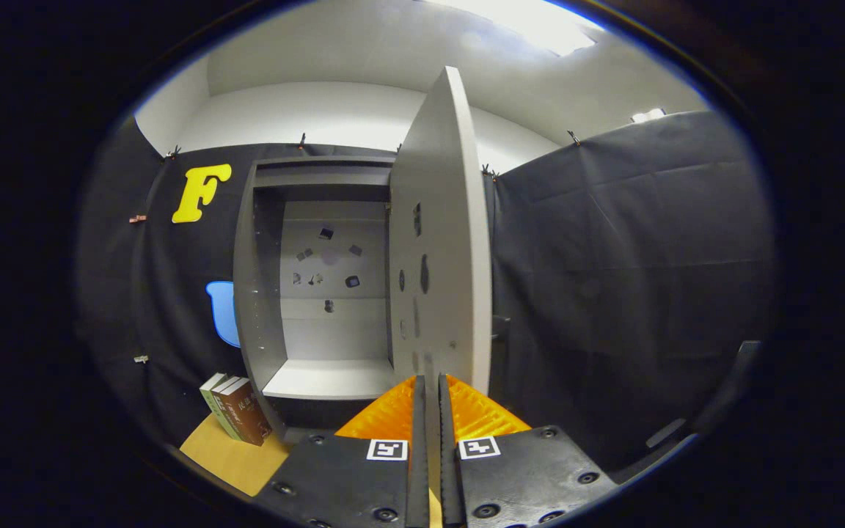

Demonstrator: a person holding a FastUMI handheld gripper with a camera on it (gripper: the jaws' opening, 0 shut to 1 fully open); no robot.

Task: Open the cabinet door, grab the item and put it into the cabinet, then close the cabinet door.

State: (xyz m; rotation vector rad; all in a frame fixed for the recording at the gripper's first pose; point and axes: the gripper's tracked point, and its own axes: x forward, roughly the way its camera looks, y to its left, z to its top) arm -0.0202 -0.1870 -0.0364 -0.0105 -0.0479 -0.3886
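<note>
In the gripper view, the gripper (428, 389) pinches the lower edge of the open cabinet door (437, 242), its orange fingers (386, 418) nearly together, one on each face. The door stands edge-on, leaving the cabinet (261, 293) interior open to the left. Two books (235, 418) stand on the tan tabletop (232, 458), just left of the cabinet's base.

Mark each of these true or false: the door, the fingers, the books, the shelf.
1. The cabinet door is open. True.
2. The gripper is wide open, away from the door. False: its fingers are nearly closed, with the door's lower edge just ahead of them; whether they press on it cannot be told.
3. The books are inside the cabinet. False: they stand outside, at its lower left, on the tan surface.
4. The shelf is bare. True.
</note>
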